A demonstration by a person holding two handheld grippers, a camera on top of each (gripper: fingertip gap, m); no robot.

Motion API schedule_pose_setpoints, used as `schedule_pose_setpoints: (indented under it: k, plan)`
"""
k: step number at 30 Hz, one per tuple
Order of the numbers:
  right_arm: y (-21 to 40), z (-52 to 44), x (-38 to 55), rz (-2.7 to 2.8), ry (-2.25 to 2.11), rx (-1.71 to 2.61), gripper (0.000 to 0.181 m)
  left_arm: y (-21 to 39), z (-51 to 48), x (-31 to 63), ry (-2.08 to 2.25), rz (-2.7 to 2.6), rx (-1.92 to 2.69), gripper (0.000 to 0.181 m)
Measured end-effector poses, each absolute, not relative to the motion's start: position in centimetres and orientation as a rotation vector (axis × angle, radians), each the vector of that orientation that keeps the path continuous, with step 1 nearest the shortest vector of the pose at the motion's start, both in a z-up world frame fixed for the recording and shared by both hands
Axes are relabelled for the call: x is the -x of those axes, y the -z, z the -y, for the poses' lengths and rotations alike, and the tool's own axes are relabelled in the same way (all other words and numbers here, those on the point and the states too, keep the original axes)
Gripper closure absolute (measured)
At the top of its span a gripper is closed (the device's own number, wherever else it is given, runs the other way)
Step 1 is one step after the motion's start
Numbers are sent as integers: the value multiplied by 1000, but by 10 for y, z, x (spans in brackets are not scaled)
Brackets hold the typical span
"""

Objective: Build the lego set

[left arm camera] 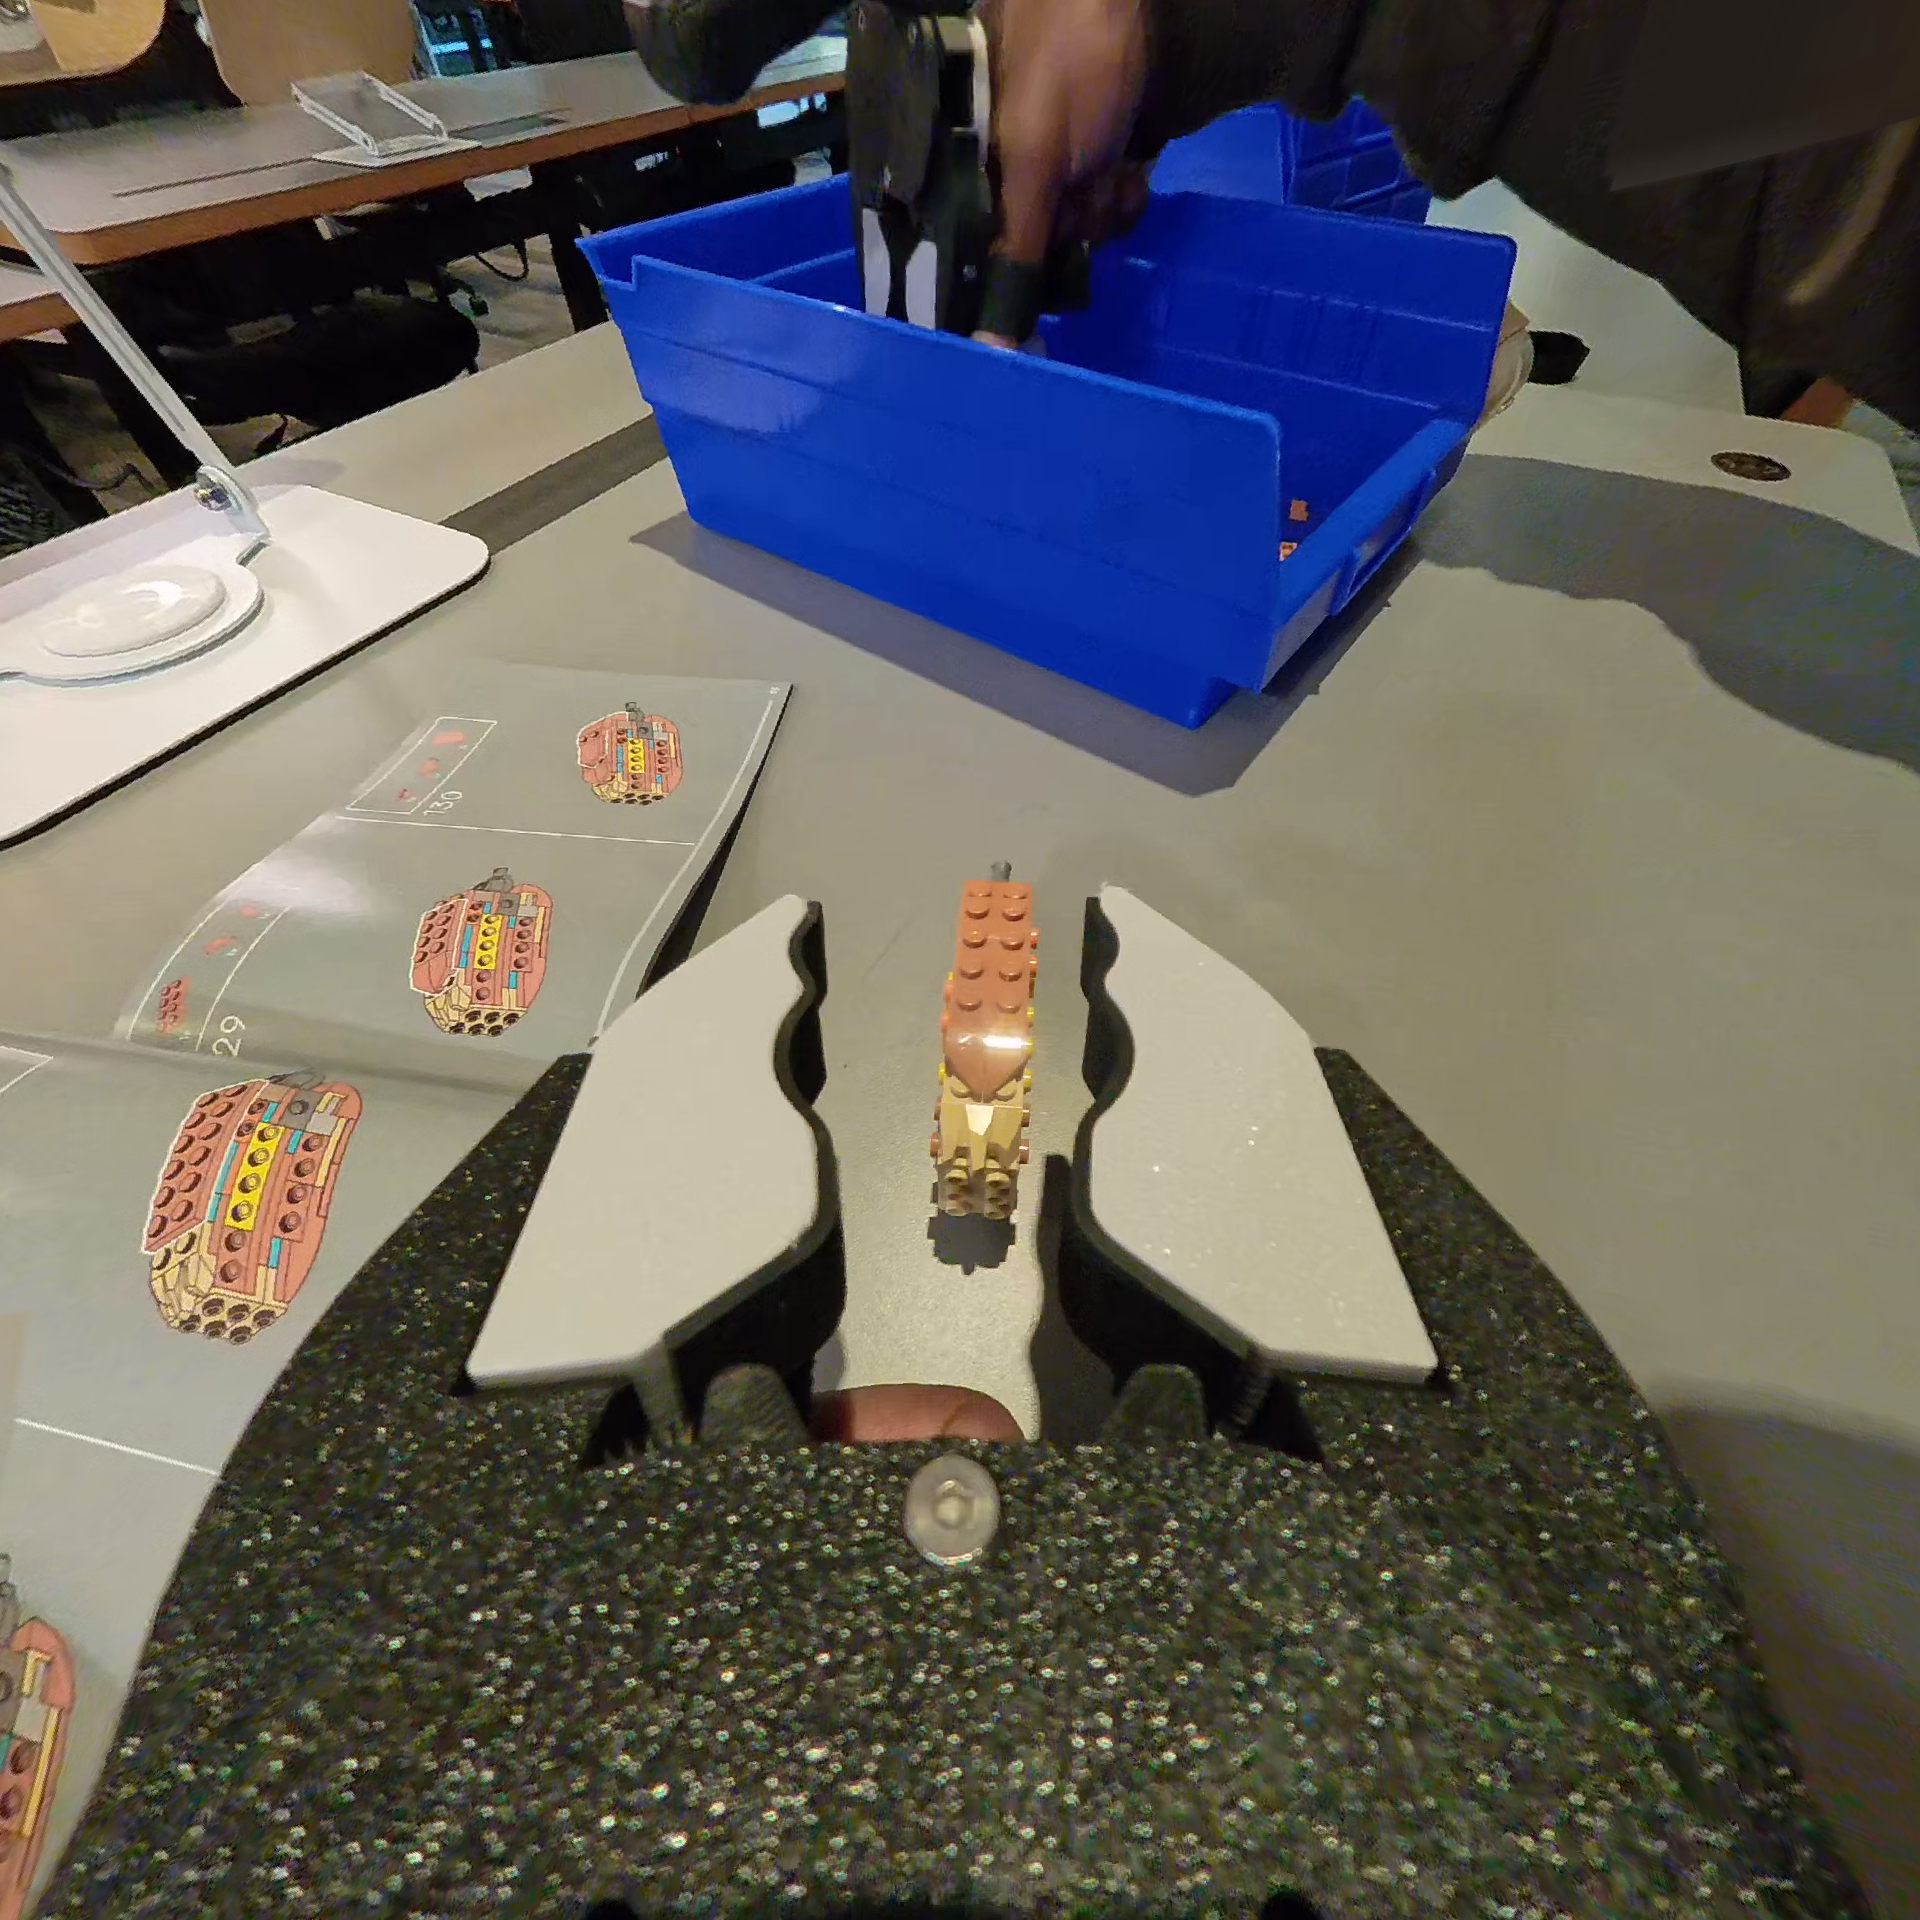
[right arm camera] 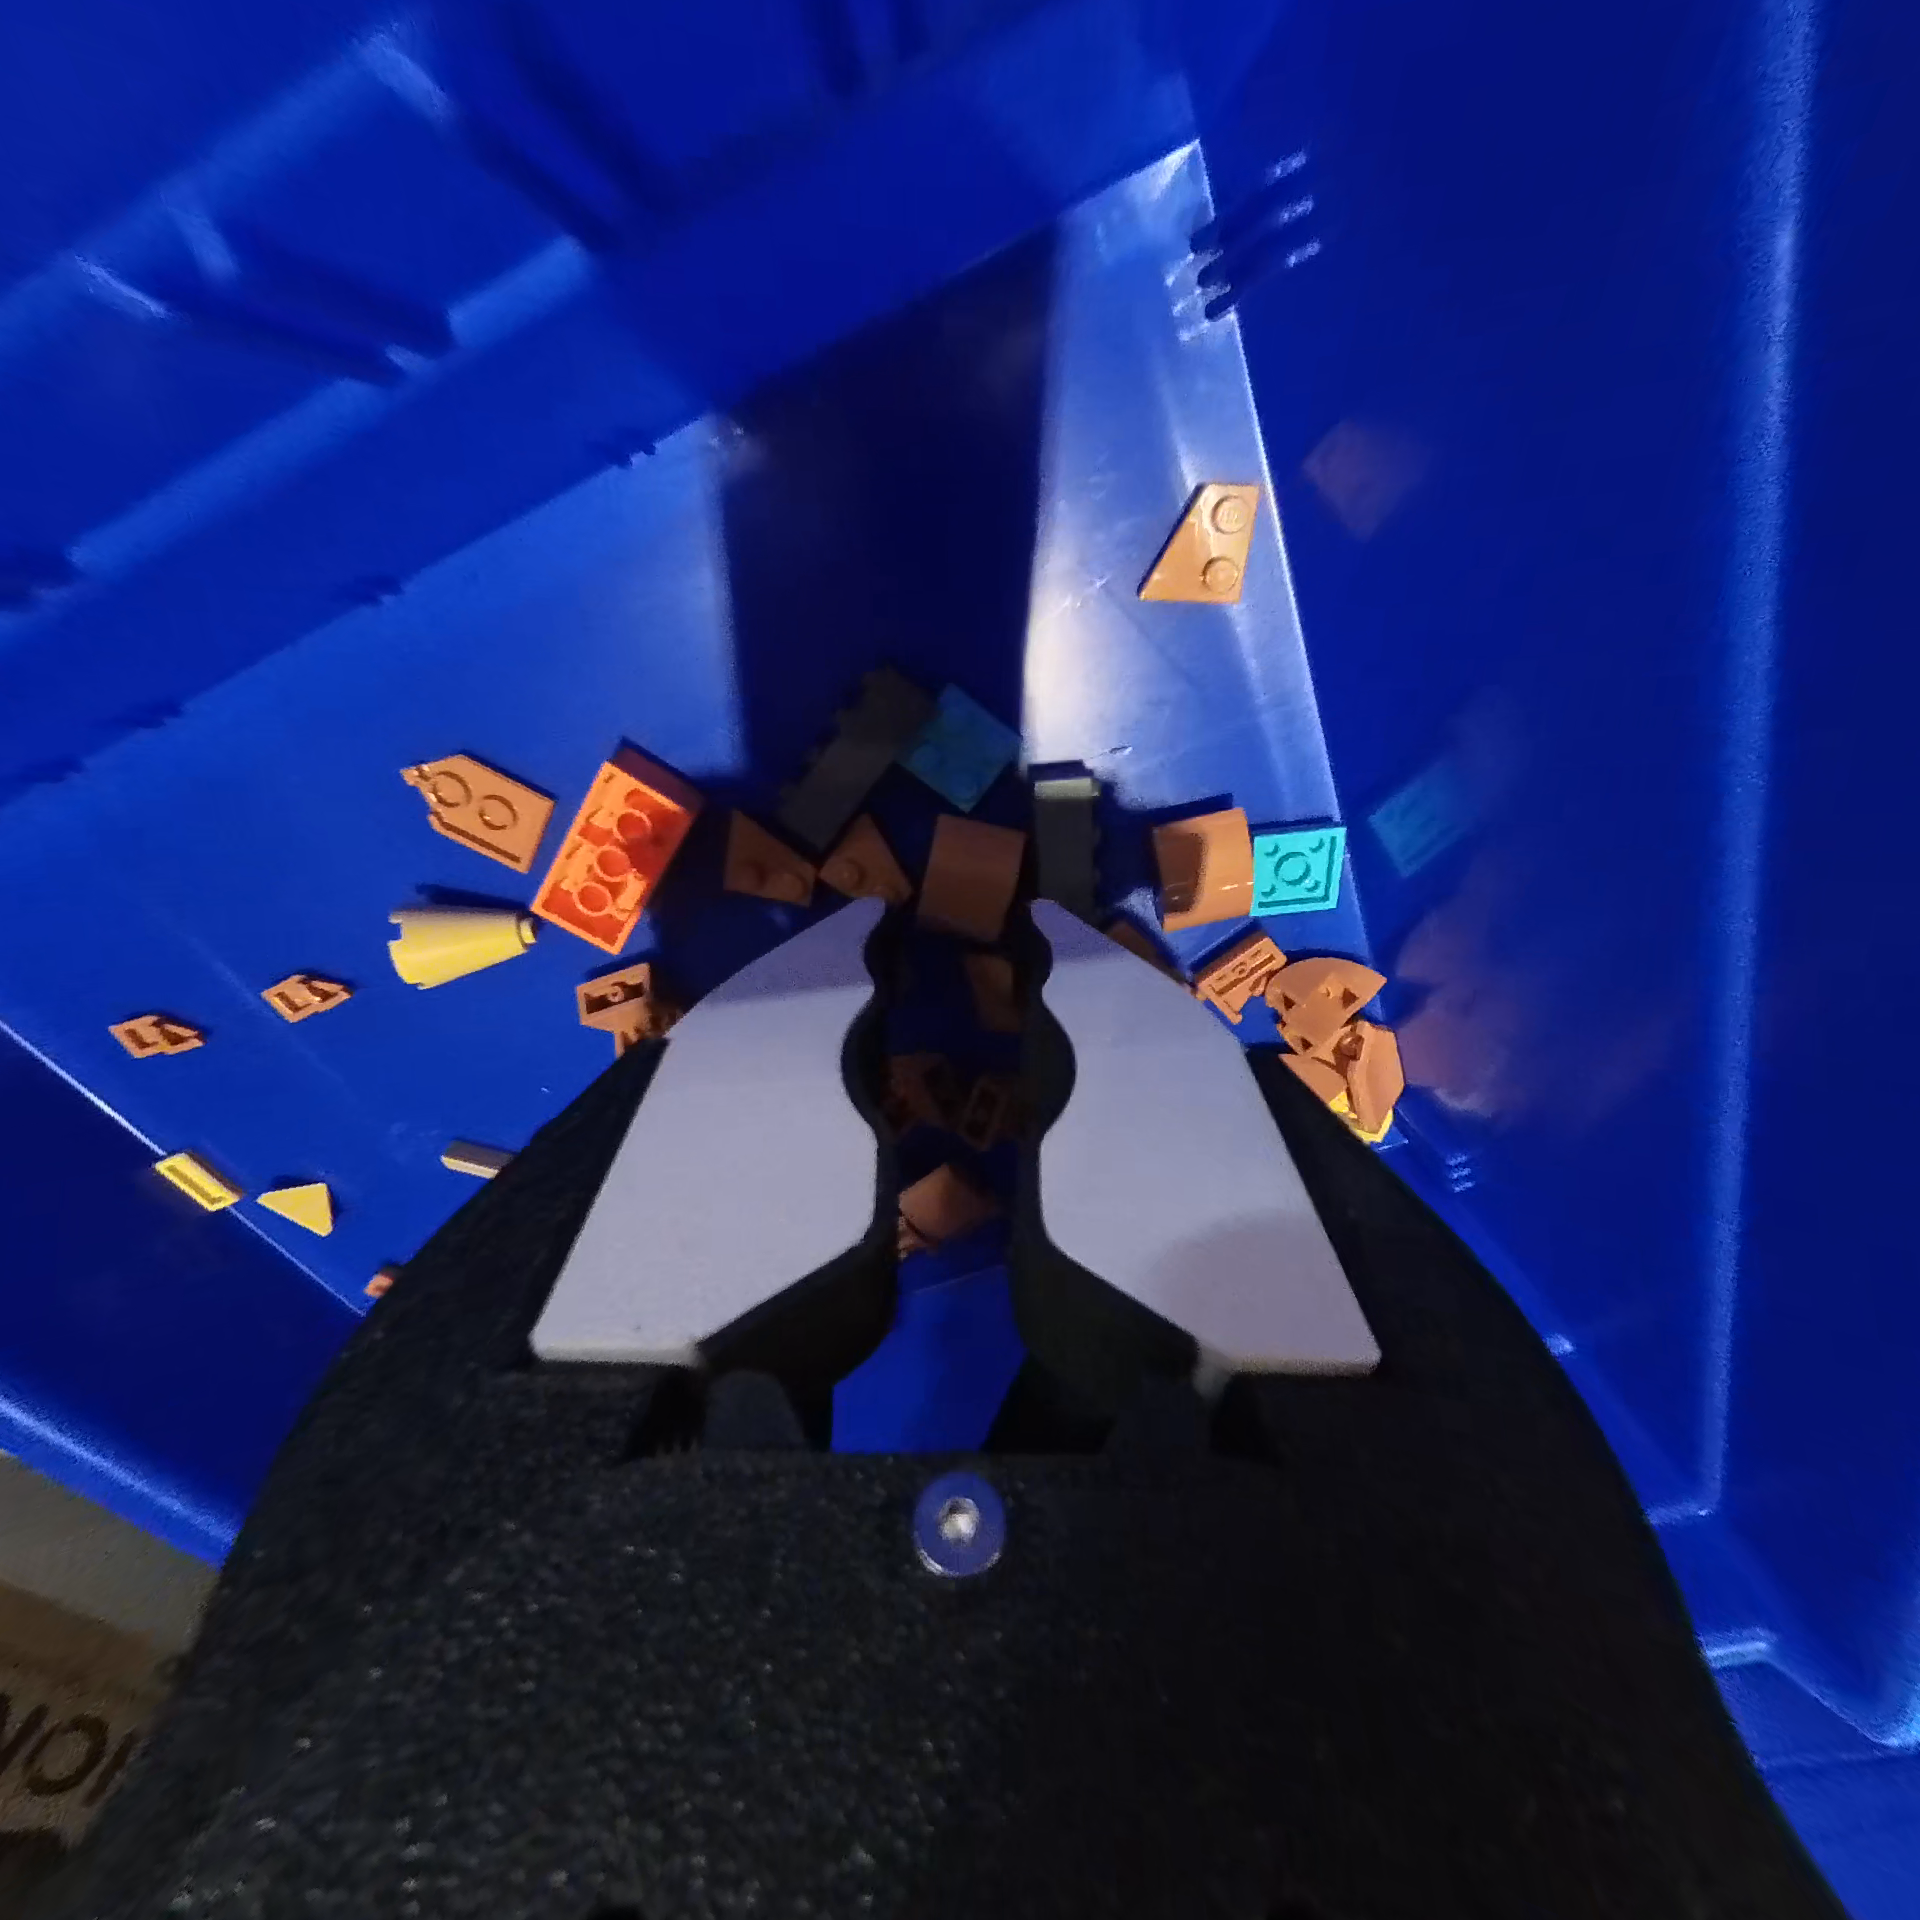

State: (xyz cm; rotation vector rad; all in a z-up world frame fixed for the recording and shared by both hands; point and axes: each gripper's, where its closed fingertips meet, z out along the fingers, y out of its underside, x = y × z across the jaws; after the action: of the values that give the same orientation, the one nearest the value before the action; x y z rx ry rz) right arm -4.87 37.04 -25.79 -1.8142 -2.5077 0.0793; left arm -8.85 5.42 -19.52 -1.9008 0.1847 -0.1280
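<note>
Right tongs (right arm camera: 956, 914) narrow-gapped, empty, deep in blue plastic bin (right arm camera: 1558, 935); brown curved slope brick (right arm camera: 971, 868) dead ahead at tips. Left tongs (left arm camera: 951, 904) wide, straddling brown-tan brick model (left arm camera: 985, 1049) on grey worktop (left arm camera: 1507, 883), long axis along fingers.

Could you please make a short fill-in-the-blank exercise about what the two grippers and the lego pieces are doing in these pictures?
1. The partly built brown and tan lego model stands on the grey table between the fingers of the ____ gripper.
2. The right gripper reaches into the ____ plastic bin of loose pieces.
3. The open printed instruction booklet lies on the table to the ____ of the model.
4. The square turquoise plate lies ____ the bin.

Missing words: left; blue; left; inside
</note>
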Motion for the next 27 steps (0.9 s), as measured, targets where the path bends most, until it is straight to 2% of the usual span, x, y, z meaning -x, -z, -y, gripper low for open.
schedule_pose_setpoints:
  k: [11,13,27]
  plan:
    - [257,-362,47,2555,-111,1783,167,195,-54,89,126,-183,1903,134]
    - [256,-366,49,2538,-109,1792,160,196,-54,88,122,-189,1905,134]
    - [258,-372,59,2587,-126,1714,160,197,-54,90,117,-187,1908,134]
